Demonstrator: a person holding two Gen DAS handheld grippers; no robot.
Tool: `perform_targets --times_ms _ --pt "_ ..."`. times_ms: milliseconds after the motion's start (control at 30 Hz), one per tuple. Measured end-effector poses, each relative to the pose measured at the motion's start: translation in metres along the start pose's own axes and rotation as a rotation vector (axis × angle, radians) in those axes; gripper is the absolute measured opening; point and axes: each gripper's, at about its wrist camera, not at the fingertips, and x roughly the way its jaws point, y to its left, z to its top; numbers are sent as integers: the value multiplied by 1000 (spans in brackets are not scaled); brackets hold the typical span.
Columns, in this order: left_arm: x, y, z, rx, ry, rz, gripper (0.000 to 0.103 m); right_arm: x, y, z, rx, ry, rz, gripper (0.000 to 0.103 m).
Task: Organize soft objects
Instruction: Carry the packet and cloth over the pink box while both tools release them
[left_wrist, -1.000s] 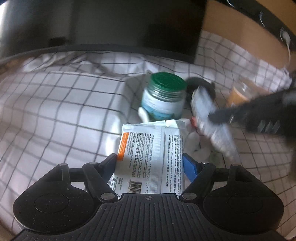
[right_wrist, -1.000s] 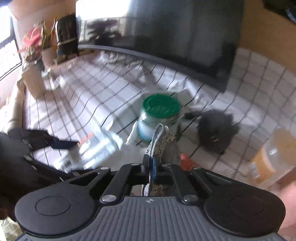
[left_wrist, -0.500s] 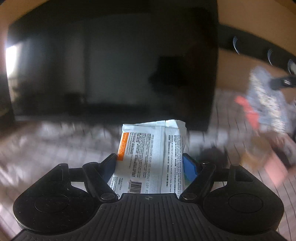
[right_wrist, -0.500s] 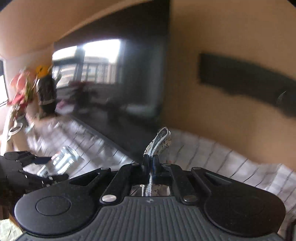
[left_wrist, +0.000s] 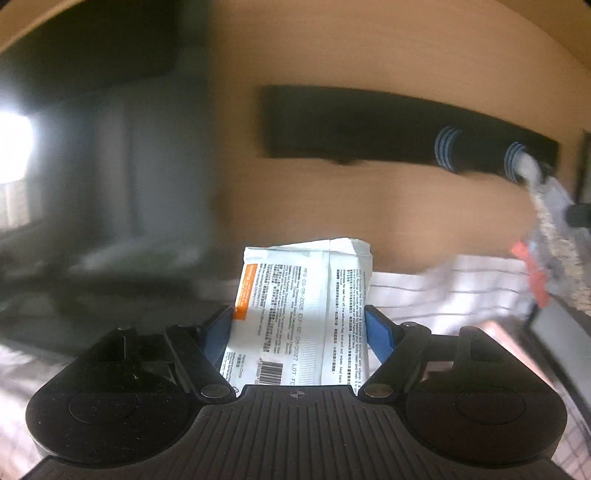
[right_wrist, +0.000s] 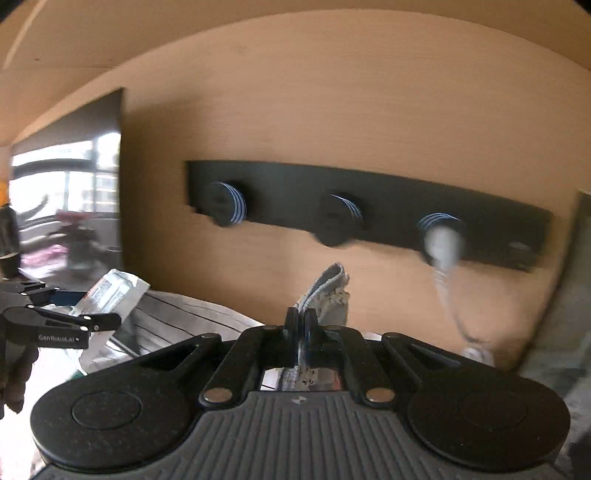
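Observation:
My left gripper (left_wrist: 299, 325) is shut on a white printed packet (left_wrist: 303, 306) with an orange stripe, held up in the air facing the wooden wall. It also shows in the right wrist view (right_wrist: 110, 291), at the left. My right gripper (right_wrist: 300, 325) is shut on a grey speckled cloth (right_wrist: 327, 291) that sticks up between the fingers. That cloth also shows in the left wrist view (left_wrist: 554, 236) at the far right, with a red tag. Both are raised toward a black hook rail (right_wrist: 369, 206).
The rail carries three round striped pegs; a white cord (right_wrist: 443, 258) hangs from the right peg (right_wrist: 439, 225). A dark screen (left_wrist: 92, 166) stands at the left. The checked tablecloth (left_wrist: 443, 288) lies below.
Both grippers have lifted from the table and swung up and right, each still holding its item. The jars and table items have dropped out of view; the hook rail now fills the view.

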Motion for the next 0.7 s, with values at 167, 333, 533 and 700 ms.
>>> perform_targets --times_ms 167,333,533,700 --pt "36 -70 0 24 75 -138 80 6 -33 -15 72 42 -19 3" --pt "71 -124 -11 19 182 -276 81 29 -45 -30 125 124 -41 4" --pt "134 -161 -50 -72 414 -358 81 25 -60 -64 234 169 -42 9" --pt "140 -147 -58 -217 338 -321 77 17 -67 -90 214 202 -57 13"
